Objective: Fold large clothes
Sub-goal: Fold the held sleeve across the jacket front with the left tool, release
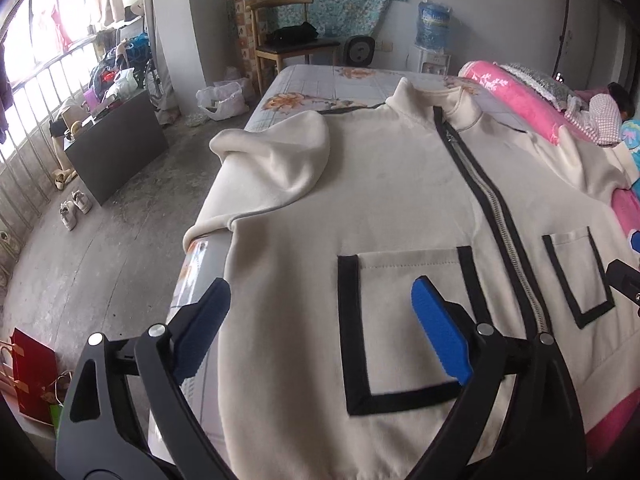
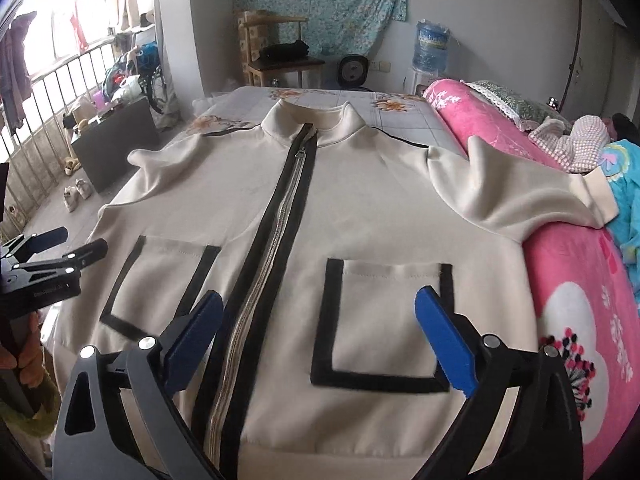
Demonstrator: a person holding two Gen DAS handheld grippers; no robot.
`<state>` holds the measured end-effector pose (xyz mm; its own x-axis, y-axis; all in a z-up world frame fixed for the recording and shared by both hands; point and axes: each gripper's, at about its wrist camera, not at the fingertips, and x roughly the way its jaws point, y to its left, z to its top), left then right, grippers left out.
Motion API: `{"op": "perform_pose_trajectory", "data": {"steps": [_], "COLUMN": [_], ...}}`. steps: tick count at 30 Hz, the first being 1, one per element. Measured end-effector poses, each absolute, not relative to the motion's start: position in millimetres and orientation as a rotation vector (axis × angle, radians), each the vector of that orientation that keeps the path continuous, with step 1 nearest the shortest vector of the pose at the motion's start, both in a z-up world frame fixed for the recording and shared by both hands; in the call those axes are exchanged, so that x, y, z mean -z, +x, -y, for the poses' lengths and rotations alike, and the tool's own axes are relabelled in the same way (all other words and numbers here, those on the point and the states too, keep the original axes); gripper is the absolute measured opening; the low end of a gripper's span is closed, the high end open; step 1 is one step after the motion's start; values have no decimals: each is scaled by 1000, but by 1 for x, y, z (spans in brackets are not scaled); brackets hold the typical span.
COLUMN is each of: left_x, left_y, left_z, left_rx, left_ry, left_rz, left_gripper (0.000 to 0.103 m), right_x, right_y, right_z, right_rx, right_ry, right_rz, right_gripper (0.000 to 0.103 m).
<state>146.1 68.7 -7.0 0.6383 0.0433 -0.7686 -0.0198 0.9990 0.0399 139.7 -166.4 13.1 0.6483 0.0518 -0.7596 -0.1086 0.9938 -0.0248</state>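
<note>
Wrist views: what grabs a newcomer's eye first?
A cream zip-up jacket with black-trimmed pockets lies spread front-up across the bed, collar at the far end. The right gripper hangs open above its hem, and a bright pink blanket lies bunched along the right.

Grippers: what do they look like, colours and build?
Both match: the left gripper and right gripper have black scissor-style linkage arms with round silver pivot pins and flat, ribbed blue finger pads. Small white lettering, unreadable, marks the left gripper's body in the right wrist view.

jacket: cream, black trim | blanket: pink, floral | pads: blue
</note>
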Motion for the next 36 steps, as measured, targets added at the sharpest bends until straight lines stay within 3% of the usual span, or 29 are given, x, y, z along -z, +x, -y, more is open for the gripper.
{"op": "perform_pose_trajectory", "data": {"steps": [6,9,13,31,36], "left_x": [47,51,53,54,49], "left_y": [178,174,170,168,170], "left_z": [-56,-57,-67,-69,-77], "left_rx": [-29,-39,-25,-44,3], "left_ry": [97,90,25,-18,-20], "left_rz": [-1001,-984,-986,-993,-1026], "left_gripper": [88,94,95,96,96], "right_x": [33,51,67,63,34], "right_y": [188,194,196,192,187], "right_z": [158,159,159,162,137], "right_rx": [-47,-35,-44,-81,-180], "right_ry": [-31,-34,-41,-48,-106], "right_rz": [-979,-1017,-1059,-1049,-938], "right_gripper": [96,96,97,97,97]}}
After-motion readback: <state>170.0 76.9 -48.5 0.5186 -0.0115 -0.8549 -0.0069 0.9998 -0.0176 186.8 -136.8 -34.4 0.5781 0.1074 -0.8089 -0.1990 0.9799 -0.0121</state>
